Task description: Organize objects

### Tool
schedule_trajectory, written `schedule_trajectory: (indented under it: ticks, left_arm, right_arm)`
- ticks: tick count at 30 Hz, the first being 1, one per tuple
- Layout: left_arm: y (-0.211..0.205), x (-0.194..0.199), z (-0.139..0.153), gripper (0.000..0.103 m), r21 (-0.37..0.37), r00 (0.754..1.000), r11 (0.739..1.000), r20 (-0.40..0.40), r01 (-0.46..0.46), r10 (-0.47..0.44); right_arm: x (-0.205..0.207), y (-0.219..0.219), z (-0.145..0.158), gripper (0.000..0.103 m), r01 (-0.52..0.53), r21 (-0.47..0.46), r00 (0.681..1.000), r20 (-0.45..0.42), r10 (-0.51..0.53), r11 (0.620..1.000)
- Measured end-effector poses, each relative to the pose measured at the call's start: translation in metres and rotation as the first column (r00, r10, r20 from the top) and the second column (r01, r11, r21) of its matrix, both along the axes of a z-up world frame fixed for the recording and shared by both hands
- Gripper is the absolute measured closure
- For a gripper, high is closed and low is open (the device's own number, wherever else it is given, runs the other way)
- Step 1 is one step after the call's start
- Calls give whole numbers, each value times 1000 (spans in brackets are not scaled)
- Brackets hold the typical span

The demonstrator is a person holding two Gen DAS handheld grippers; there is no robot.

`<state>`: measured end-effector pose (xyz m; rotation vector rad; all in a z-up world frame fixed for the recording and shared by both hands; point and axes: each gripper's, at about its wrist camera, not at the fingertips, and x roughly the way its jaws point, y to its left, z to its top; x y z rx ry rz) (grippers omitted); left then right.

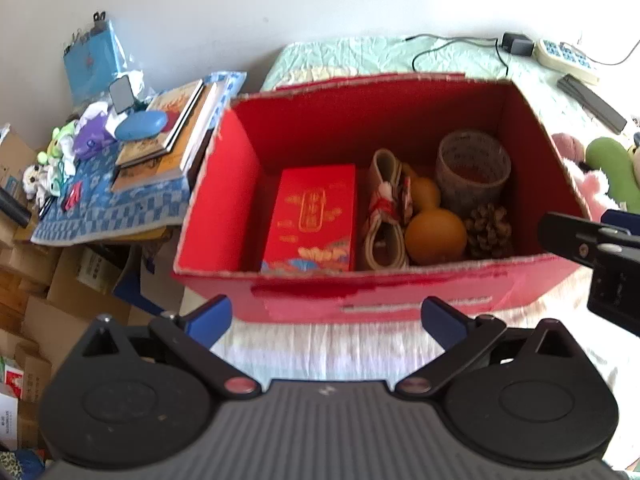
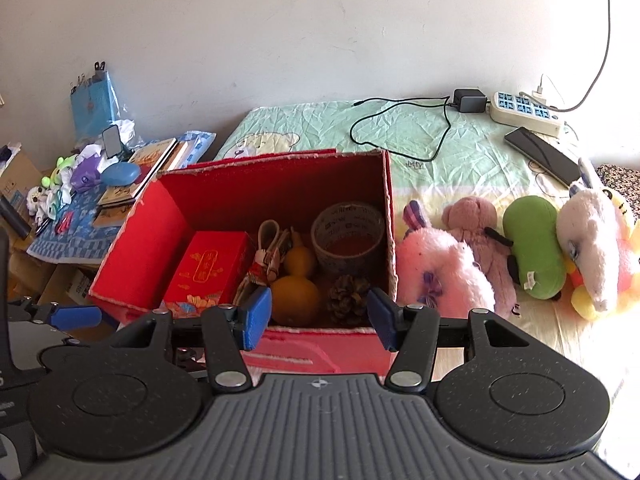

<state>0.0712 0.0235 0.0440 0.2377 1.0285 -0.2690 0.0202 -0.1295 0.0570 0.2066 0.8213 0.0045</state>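
Here, the bed (image 2: 460, 148) carries the open red box (image 1: 224, 200), which contains a red packet (image 1: 316, 216), tape roll (image 1: 472, 168), gourd (image 1: 434, 232) and pine cone (image 1: 490, 228), while the left gripper (image 1: 326, 316) and right gripper (image 2: 318, 312) hover nearby, jaws wide and empty.

Box wall (image 2: 320, 344) hides the pinecone's (image 2: 348, 294) base.

I count one red carton (image 2: 140, 256) holding five things – one red gift box (image 2: 208, 270), one gourd (image 2: 296, 280), one tape roll (image 2: 348, 232), one pine cone (image 2: 348, 296), one small doll (image 2: 268, 264). Beside it – four plush toys (image 2: 440, 272).
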Motion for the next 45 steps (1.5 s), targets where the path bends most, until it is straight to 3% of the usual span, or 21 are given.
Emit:
schedule_trajectory:
  ticks: [16, 28, 38, 45]
  left_arm:
    - [-1, -19, -26, 2, 60, 992, 997, -113, -53, 60]
    - [3, -25, -27, 2, 82, 985, 995, -155, -60, 72]
    - [8, 1, 20, 2, 19, 999, 999, -36, -31, 32]
    - [4, 27, 29, 2, 5, 1000, 1000, 12, -1, 1]
  right_arm:
    - [-20, -3, -24, 47, -26, 52, 994, -104, 31, 998]
    - [-26, 0, -25, 41, -39, 117, 989, -134, 55, 992]
    - [-12, -2, 15, 40, -18, 116, 999, -30, 22, 993]
    - [7, -5, 24, 39, 38, 88, 999, 5, -38, 995]
